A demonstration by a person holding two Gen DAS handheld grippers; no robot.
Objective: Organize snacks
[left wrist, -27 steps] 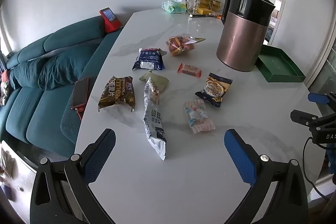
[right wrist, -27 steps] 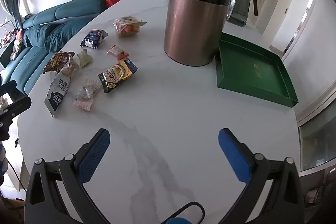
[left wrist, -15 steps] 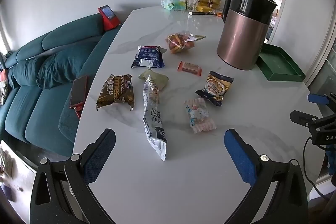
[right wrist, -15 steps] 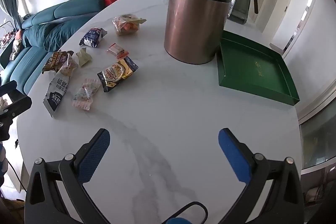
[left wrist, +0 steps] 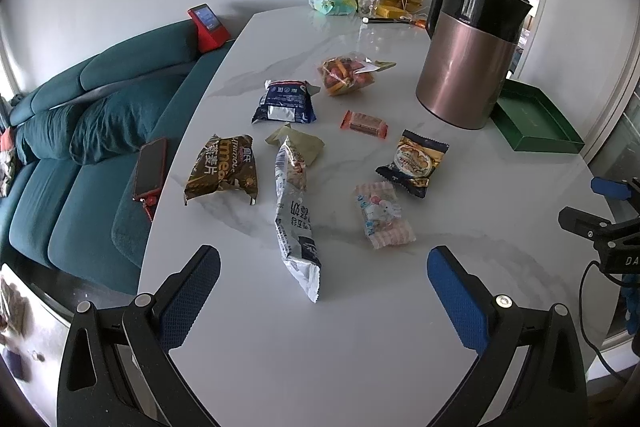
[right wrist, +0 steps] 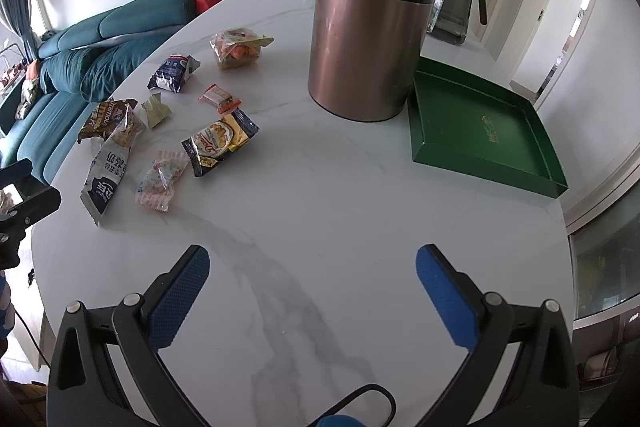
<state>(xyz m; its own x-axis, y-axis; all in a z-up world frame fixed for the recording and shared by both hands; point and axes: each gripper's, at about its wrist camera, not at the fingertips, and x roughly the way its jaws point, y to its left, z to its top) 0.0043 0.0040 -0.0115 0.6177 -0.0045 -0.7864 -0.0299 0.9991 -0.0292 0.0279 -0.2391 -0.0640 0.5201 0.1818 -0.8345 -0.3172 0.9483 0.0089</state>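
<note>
Several snack packets lie loose on the white marble table [left wrist: 360, 347]: a long white milk-snack bag [left wrist: 294, 215], a brown oat bag [left wrist: 224, 169], a pink candy packet [left wrist: 382, 213], a dark cookie packet [left wrist: 416, 161], a small red bar [left wrist: 364, 124], a blue packet [left wrist: 285, 102] and a clear bag of orange snacks [left wrist: 346, 75]. My left gripper [left wrist: 320, 291] is open and empty, just short of the white bag. My right gripper [right wrist: 312, 287] is open and empty over bare table. An empty green tray [right wrist: 480, 131] lies at the right.
A tall copper canister with a black lid [right wrist: 368, 43] stands between the snacks and the tray. A glass kettle [right wrist: 456, 3] and small items sit at the far end. A teal sofa [left wrist: 80, 131] with a phone [left wrist: 150, 167] runs along the table's left edge.
Both views have shifted slightly; the snacks and canister sit a little higher in the frames. Both grippers remain open and nothing on the table has moved.
</note>
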